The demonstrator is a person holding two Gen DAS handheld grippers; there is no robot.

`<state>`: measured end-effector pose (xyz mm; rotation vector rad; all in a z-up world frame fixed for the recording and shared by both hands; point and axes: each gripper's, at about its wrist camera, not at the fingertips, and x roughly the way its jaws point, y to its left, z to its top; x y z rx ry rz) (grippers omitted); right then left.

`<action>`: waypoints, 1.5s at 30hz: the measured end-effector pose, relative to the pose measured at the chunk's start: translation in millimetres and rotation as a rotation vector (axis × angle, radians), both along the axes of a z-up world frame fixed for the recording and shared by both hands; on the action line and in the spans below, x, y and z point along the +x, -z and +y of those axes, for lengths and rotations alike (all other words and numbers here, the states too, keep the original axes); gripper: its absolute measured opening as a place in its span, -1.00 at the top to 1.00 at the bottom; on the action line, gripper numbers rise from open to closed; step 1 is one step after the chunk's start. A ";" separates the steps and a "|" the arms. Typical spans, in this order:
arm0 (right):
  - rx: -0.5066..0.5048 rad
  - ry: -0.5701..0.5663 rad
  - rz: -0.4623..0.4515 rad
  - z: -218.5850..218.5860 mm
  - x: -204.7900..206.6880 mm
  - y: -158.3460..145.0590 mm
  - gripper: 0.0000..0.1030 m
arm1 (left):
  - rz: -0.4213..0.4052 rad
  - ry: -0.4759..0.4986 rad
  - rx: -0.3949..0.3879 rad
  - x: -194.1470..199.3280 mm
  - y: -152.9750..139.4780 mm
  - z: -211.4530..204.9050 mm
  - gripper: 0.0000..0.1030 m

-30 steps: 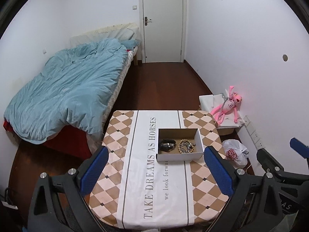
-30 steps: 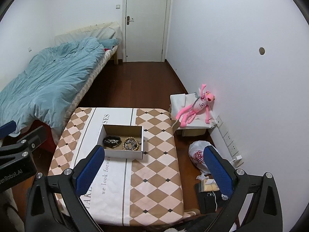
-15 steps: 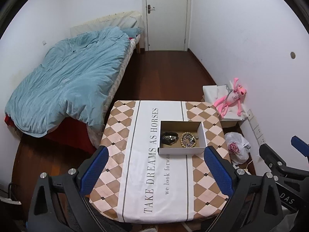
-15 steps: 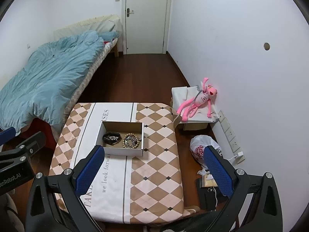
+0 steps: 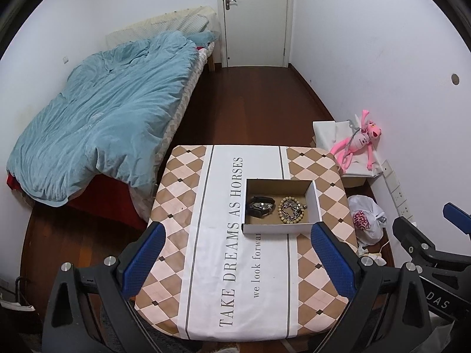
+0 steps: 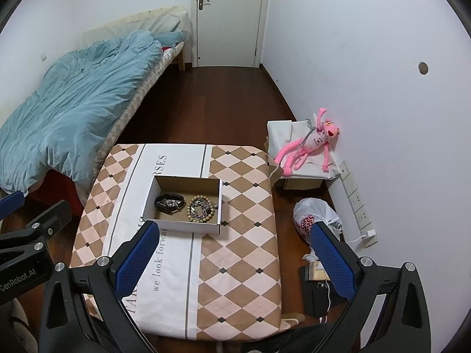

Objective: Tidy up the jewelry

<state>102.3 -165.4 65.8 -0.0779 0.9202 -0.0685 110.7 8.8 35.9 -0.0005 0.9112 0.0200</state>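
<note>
A shallow white cardboard box (image 5: 316, 203) (image 6: 150, 197) sits on the table's patterned cloth (image 5: 206, 235) (image 6: 241, 235). Inside lie a dark watch-like bracelet (image 5: 259, 206) (image 6: 169, 202) on the left and a beaded bracelet with a silver chain (image 5: 292, 209) (image 6: 201, 208) on the right. My left gripper (image 5: 237, 260) is open and empty, high above the table's near side. My right gripper (image 6: 235, 260) is open and empty, also high above, to the right of the left one.
A bed with a blue duvet (image 5: 103, 123) stands left of the table. A pink plush toy (image 6: 309, 144) lies on a white box by the right wall. A white plastic bag (image 6: 313, 220) and dark items (image 6: 318, 291) lie on the wood floor (image 5: 250, 103).
Both grippers have risen and drawn back from the table, so the table and box look smaller and lower in view. Both stayed open and empty.
</note>
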 end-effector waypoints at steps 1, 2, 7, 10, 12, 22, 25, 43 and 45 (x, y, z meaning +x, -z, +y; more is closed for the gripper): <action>-0.001 -0.001 0.003 0.3 0.9 0.9 -1.00 | 0.001 -0.001 0.001 0.4 0.4 0.2 -0.96; -0.002 -0.001 0.004 0.1 1.8 0.8 -1.00 | 0.001 0.000 0.001 1.2 0.5 -0.1 -0.96; 0.002 -0.003 0.011 0.8 3.7 2.3 -1.00 | 0.003 0.002 -0.002 1.8 1.0 -0.1 -0.96; 0.002 -0.005 0.013 1.1 3.7 2.5 -1.00 | 0.004 0.000 -0.002 2.9 2.2 0.9 -0.96; 0.003 -0.005 0.013 1.7 3.6 2.2 -1.00 | 0.002 0.000 -0.002 2.8 1.9 0.8 -0.96; 0.007 -0.005 0.014 2.5 3.3 2.3 -1.00 | 0.002 0.001 0.000 3.1 2.5 0.5 -0.96; 0.007 -0.005 0.014 2.5 3.0 2.2 -1.00 | 0.002 0.002 0.000 3.3 2.7 0.3 -0.96; 0.005 -0.005 0.014 3.1 2.3 2.3 -1.00 | -0.001 0.005 0.009 1.9 7.3 -0.4 -0.96; 0.007 -0.006 0.017 2.4 2.7 2.4 -1.00 | -0.002 0.005 0.009 1.2 7.3 0.0 -0.96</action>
